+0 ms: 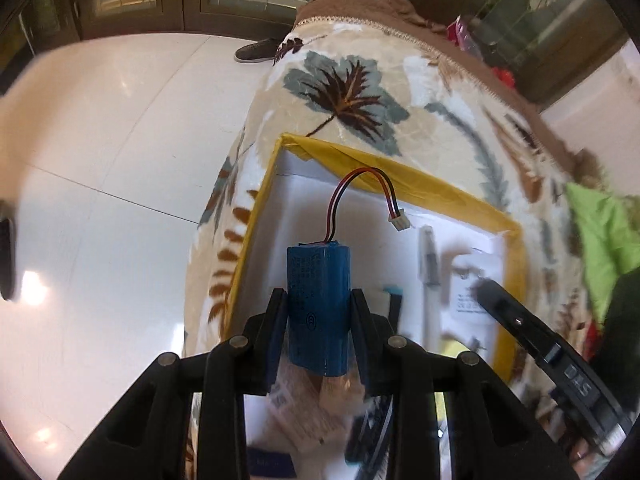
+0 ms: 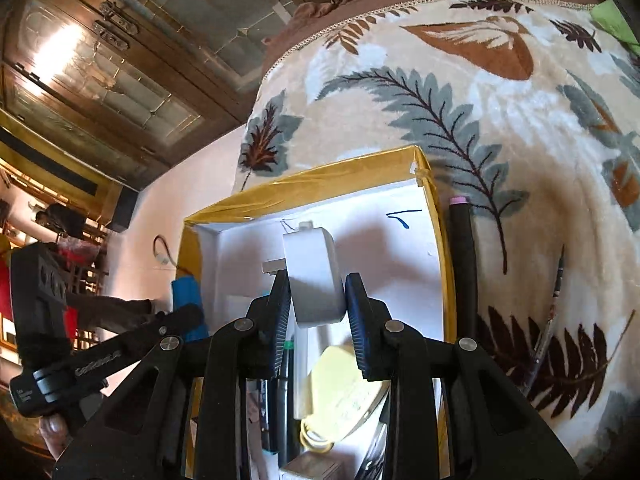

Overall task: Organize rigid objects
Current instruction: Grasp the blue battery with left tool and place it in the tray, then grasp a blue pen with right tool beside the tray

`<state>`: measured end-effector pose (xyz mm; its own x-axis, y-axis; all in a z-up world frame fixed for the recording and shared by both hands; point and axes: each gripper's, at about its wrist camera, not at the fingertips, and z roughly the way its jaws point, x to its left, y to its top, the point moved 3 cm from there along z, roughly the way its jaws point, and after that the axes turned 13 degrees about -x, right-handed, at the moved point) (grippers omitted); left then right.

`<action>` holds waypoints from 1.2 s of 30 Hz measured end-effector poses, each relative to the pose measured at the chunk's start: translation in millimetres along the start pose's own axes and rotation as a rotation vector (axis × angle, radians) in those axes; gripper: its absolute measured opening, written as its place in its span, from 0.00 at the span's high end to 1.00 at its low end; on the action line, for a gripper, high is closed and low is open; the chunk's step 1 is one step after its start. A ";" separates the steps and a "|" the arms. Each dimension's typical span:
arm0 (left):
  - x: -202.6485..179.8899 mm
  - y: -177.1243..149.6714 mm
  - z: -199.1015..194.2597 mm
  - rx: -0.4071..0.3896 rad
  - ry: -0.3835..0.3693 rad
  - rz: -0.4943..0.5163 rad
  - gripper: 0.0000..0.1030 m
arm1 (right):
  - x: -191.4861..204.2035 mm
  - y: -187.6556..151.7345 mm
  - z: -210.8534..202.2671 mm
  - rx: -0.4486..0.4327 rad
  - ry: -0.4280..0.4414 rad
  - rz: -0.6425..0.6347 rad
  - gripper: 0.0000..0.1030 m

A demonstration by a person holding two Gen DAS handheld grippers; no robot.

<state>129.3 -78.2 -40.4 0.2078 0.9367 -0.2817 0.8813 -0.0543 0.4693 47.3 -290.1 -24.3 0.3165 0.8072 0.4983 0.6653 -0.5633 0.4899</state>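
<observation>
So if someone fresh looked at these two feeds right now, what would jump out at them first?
Probably the blue battery pack with its red and black lead, clamped in the left gripper above the yellow-rimmed box. Next, the white charger pinched in the right gripper over the same box, which sits on a leaf-patterned blanket. A dark marker with a pink end lies just outside the box's right wall.

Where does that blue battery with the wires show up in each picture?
Left wrist view: blue battery at centre, clamped in the left gripper.
Right wrist view: blue battery at left, beside the box wall.
Shared landmark: yellow-rimmed box.
</observation>
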 end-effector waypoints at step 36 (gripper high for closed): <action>-56.5 -83.1 -100.9 -0.203 -0.290 0.051 0.41 | -101.2 -21.4 -36.4 0.203 -0.294 0.057 0.67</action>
<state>1.5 -91.7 21.0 0.3871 0.7958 -0.4656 0.7704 -0.0017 0.6376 -23.6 -366.2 -59.1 0.5187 0.8082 0.2789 0.7523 -0.5865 0.3002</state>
